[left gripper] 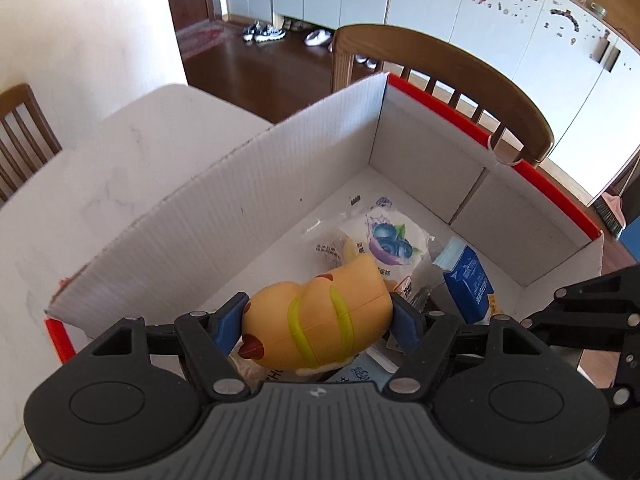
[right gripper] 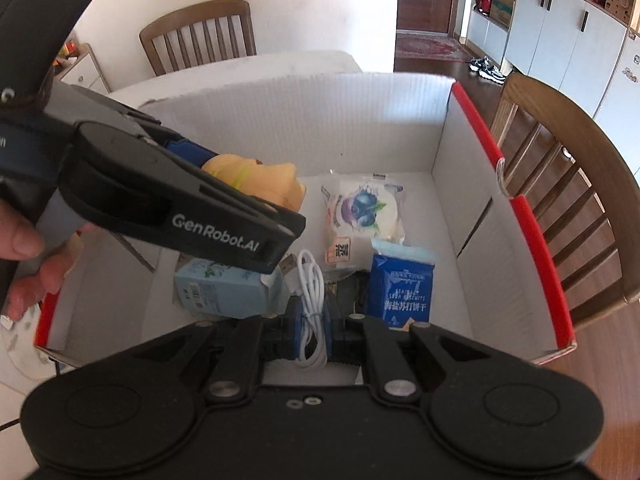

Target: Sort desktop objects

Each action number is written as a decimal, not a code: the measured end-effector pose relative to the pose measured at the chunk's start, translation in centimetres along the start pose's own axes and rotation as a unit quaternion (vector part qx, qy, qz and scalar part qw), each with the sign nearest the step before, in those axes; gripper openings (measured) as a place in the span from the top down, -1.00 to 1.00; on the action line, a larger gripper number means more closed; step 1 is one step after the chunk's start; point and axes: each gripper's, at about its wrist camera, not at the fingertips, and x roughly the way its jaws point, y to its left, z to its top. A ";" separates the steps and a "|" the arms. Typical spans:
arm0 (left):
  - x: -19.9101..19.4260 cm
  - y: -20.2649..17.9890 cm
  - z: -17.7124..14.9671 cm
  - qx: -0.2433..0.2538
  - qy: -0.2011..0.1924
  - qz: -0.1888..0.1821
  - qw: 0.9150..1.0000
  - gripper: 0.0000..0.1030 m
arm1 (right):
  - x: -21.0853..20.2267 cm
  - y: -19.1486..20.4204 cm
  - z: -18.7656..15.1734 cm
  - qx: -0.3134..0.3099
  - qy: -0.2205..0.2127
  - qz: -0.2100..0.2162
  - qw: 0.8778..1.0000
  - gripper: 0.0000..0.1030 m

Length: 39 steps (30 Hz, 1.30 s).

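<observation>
My left gripper (left gripper: pixel 318 322) is shut on an orange-yellow toy (left gripper: pixel 320 316) with green stripes and holds it above the white cardboard box (left gripper: pixel 240 196). It also shows in the right wrist view (right gripper: pixel 256 178), over the box's left side. My right gripper (right gripper: pixel 312 324) is shut on a coiled white USB cable (right gripper: pixel 310 300) and holds it over the near part of the box (right gripper: pixel 452 184). In the box lie a blueberry snack packet (right gripper: pixel 366 208), a blue biscuit packet (right gripper: pixel 402 288) and a light blue carton (right gripper: pixel 218 290).
The box has red edges (right gripper: pixel 532 236) and stands on a white table (left gripper: pixel 120 152). Wooden chairs stand at the table's far side (right gripper: pixel 200 32) and right side (right gripper: pixel 568 168). A hand (right gripper: pixel 24 248) holds the left gripper. White cabinets line the wall.
</observation>
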 end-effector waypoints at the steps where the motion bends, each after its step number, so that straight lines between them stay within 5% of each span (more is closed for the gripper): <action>1: 0.2 0.0 0.0 -0.002 0.002 -0.001 1.000 -0.43 | 0.2 -0.1 0.0 0.001 0.002 0.000 1.000 0.81; 10: 0.7 -0.4 0.2 0.004 0.020 -0.003 1.000 -0.44 | 0.7 0.0 0.0 -0.005 0.010 0.001 1.000 0.79; 13: 0.4 -0.2 0.2 -0.005 0.013 -0.005 1.000 -0.44 | 0.7 0.0 0.0 -0.009 0.008 0.000 1.000 0.59; 19: -0.5 0.1 0.4 -0.025 -0.005 -0.014 1.000 -0.57 | 0.4 0.0 0.0 -0.013 0.002 0.004 1.000 0.46; 39: -6.9 0.7 -2.8 -0.046 -0.058 -0.024 0.997 -0.57 | -3.4 0.7 -0.5 -0.046 -0.045 0.035 0.997 0.13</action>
